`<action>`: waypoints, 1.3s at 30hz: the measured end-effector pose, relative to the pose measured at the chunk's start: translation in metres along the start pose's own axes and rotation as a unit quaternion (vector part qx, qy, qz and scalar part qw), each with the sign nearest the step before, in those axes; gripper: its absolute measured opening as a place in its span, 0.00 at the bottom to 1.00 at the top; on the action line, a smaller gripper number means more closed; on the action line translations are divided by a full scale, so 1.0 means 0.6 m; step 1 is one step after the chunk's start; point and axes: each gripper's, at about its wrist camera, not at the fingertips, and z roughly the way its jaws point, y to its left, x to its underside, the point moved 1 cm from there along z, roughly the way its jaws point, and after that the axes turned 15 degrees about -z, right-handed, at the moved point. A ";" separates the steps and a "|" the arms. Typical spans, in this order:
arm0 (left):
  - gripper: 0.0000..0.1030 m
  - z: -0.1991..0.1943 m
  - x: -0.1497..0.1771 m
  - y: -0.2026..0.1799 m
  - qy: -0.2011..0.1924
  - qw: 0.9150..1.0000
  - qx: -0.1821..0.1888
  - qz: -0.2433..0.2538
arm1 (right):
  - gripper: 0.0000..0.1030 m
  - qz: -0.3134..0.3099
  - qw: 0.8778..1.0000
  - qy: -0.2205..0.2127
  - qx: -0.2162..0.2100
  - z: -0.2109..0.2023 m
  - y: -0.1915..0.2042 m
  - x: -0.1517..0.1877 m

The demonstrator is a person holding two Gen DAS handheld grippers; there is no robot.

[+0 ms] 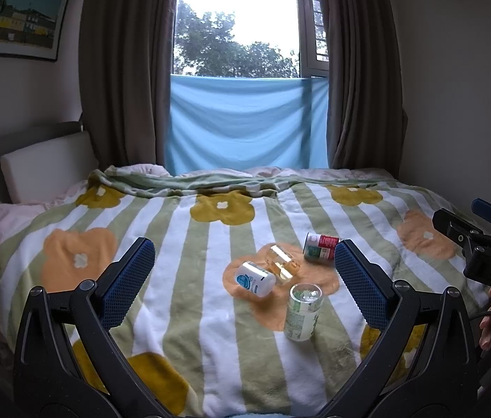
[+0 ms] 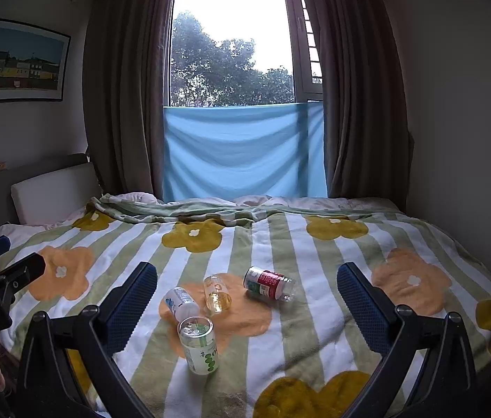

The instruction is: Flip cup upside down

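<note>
A clear cup with green print (image 1: 302, 312) stands on the striped flower blanket (image 1: 189, 331), nearest to me among the objects; it also shows in the right wrist view (image 2: 199, 344). Whether it stands mouth up or base up I cannot tell. My left gripper (image 1: 245, 278) is open and empty, held back from the cup, which sits inside its right finger. My right gripper (image 2: 247, 304) is open and empty, with the cup in front of its left finger. The right gripper's body (image 1: 485, 244) shows at the left wrist view's right edge.
Behind the cup lie a white-and-blue bottle (image 1: 255, 278), an amber glass jar (image 1: 282, 264) and a red-and-green labelled bottle (image 1: 320, 247), all on their sides. Headboard (image 1: 43, 163) at left, curtains and window with blue cloth (image 1: 245, 129) beyond the bed.
</note>
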 end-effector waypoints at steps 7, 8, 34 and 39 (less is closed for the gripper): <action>1.00 0.001 0.000 0.001 0.000 1.000 0.000 -0.001 | 1.00 0.001 1.000 0.000 0.001 0.001 -0.002 0.001; 1.00 0.001 0.000 0.001 0.000 1.000 -0.001 0.000 | 1.00 0.001 1.000 0.000 0.001 0.001 -0.001 0.001; 1.00 0.006 0.003 -0.004 -0.007 1.000 -0.001 -0.003 | 1.00 0.001 1.000 -0.002 0.000 0.006 -0.007 0.009; 1.00 0.005 0.003 -0.004 -0.013 1.000 -0.003 -0.002 | 1.00 0.000 1.000 -0.003 -0.001 0.006 -0.004 0.008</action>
